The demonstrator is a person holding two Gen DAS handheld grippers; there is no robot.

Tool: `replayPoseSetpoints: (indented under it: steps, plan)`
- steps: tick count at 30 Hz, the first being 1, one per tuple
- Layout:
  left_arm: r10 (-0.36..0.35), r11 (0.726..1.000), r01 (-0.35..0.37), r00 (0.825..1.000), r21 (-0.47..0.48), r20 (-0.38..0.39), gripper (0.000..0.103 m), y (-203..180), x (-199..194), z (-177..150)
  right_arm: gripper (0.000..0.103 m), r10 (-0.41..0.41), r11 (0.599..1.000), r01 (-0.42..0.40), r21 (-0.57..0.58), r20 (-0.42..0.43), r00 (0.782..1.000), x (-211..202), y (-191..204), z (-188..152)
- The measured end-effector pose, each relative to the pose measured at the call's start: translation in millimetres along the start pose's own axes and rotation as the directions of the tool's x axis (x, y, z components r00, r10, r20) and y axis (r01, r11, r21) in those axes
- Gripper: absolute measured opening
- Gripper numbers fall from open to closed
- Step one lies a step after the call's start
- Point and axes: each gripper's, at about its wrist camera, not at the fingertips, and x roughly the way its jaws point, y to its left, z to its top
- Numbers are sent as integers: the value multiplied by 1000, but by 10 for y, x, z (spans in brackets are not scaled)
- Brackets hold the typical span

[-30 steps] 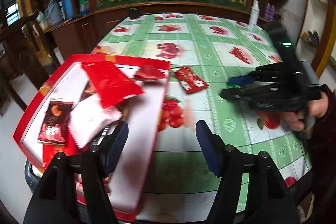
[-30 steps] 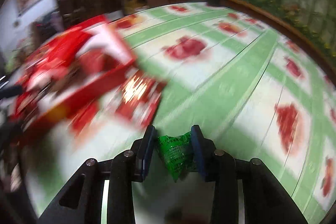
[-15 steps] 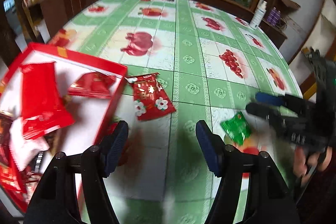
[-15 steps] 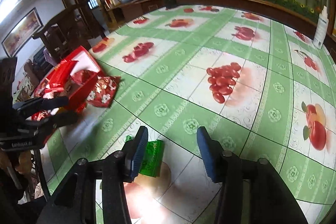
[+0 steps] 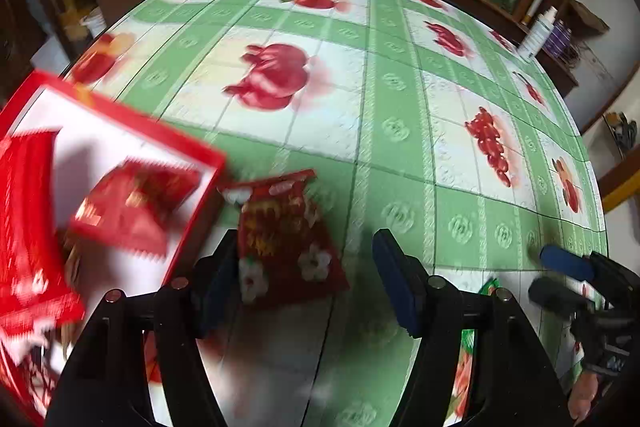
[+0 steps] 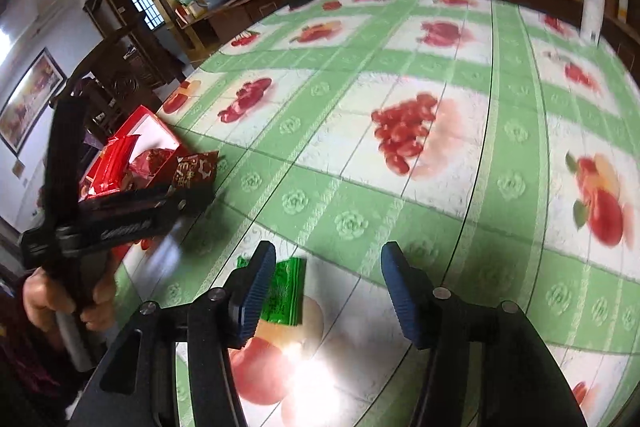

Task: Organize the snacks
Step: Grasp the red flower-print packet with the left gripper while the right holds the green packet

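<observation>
While the left gripper (image 5: 304, 279) stands with its jaws wide and nothing clamped, the dark red flowered packet (image 5: 286, 235) lies flat on the table (image 5: 392, 131) between its fingers, just beside the near-right corner of the red tray (image 5: 200, 151), which already carries several red snack packs. Meanwhile the right gripper (image 6: 328, 291) is opening; the green packet (image 6: 286, 291) rests on the cloth beside its left finger, gripped by neither pad, close to the table's near edge.

2 risks stand out. 1: the flat foil packet may slide or buckle under closing pads, since it offers little edge to pinch. 2: the left finger sits close to the tray wall, so a careless close could catch the rim and shove the tray toward the table's left edge
</observation>
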Motion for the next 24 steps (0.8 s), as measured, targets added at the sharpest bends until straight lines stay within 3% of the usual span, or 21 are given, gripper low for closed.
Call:
replayPoseSetpoints:
  steps: [2,3,5,8,14,22,24]
  plan:
    - [9,999,-9,1000,38,5,58,-74,30,37,58,10,1000,-10,2,-7,1000,-13,14,-4]
    - [11,998,-12,1000,62,10,46,-122,38,41,59,12,1000,-12,-4,-5,1000,-26,35,-7]
    - [-14,993,12,1000,119,15,32,-241,38,30,64,17,1000,-17,-24,-6,1000,-36,89,-27]
    - [-40,986,37,999,163,17,24,-352,18,-22,65,18,997,-19,-76,-19,1000,-24,215,-67]
    - [-85,988,81,996,132,24,14,-251,-8,-37,70,-9,989,2,-149,-48,999,83,402,-130]
    - [-99,988,95,995,121,27,13,-135,-108,-183,72,-123,964,109,-244,-43,992,344,605,-219]
    - [-107,987,103,994,122,25,13,-113,-135,-229,67,-144,955,134,-264,-17,989,357,632,-231]
